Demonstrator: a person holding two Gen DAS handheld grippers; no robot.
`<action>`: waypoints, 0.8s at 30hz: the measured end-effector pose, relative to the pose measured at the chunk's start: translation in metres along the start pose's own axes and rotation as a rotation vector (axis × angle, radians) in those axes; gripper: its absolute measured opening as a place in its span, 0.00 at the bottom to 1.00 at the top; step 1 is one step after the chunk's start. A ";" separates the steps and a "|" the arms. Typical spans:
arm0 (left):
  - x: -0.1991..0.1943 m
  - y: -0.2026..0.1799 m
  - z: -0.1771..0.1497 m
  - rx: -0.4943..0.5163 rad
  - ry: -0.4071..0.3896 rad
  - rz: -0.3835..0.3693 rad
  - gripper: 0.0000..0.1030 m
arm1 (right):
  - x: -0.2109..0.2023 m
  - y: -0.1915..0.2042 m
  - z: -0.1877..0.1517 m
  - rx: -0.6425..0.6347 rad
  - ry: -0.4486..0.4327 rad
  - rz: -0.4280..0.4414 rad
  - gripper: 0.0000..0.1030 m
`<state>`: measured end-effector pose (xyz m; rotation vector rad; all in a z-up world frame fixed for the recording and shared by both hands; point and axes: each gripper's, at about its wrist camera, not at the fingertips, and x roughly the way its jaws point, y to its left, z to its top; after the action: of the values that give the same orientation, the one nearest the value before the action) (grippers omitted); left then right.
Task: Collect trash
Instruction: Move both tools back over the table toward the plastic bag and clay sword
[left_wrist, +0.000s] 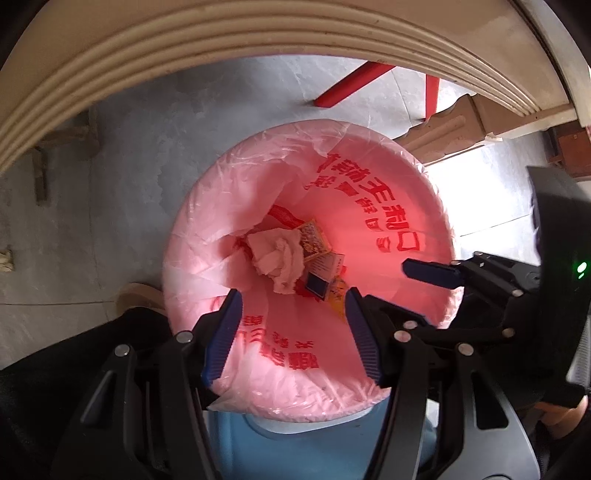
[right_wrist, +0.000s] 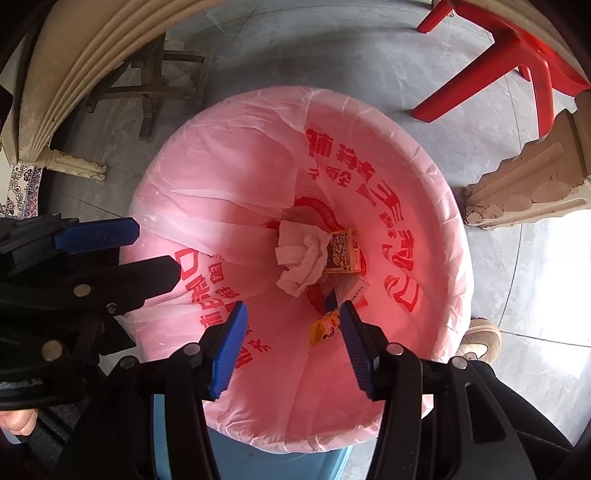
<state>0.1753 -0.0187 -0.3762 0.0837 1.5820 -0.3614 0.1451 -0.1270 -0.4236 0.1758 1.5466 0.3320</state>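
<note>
1. Left wrist view:
   - The left gripper (left_wrist: 293, 306) is seen spread, its blue pads well apart, with nothing between them; it hangs over the near rim of the bin (left_wrist: 266, 424).
   - The pink bag (left_wrist: 207, 206) lines the bin, and the trash is found at its bottom: a crumpled tissue (left_wrist: 277, 258), a patterned box (left_wrist: 314, 236) at about 1 o'clock from the tissue, a small carton (left_wrist: 327, 264) and a yellow wrapper (left_wrist: 338, 291) nearer the claw.
   - From the claw, the trash lies at 12 o'clock, deep down, well apart from the pads.
   - The right gripper (left_wrist: 428, 271) is seen entering from 3 o'clock over the far-right rim; whether its fingers are spread cannot be told here.

2. Right wrist view:
   - The right gripper (right_wrist: 291, 321) is shown spread and empty, above the near side of the bag (right_wrist: 229, 177).
   - The tissue (right_wrist: 301, 258) lies at 12 o'clock from it; the box (right_wrist: 343, 251) lies just right of the tissue, its long axis running roughly 12 to 6 o'clock.
   - The carton (right_wrist: 351, 288) and wrapper (right_wrist: 325, 325) lie at about 1 o'clock, the wrapper close beside the right pad in the picture but far below it.
   - The left gripper (right_wrist: 122, 251) is seen at 9 o'clock, over the left rim.

3. Judgement: the trash seen appears already dropped in, so neither claw is called on to reach down. The coming move is judged to be a retreat away from the bin toward further trash, none of which is seen on the floor (right_wrist: 332, 48) in these views.
</note>
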 end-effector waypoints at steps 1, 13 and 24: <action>-0.005 -0.001 -0.003 0.008 -0.007 0.018 0.55 | -0.004 0.002 -0.001 -0.006 -0.005 0.009 0.50; -0.161 0.005 -0.037 -0.008 -0.249 -0.027 0.56 | -0.151 0.047 -0.014 -0.156 -0.240 0.083 0.50; -0.311 0.033 0.024 -0.103 -0.543 -0.023 0.62 | -0.354 0.057 0.043 -0.203 -0.566 0.055 0.51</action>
<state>0.2230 0.0582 -0.0756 -0.1060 1.0617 -0.2888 0.1851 -0.1816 -0.0693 0.1382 0.9444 0.4371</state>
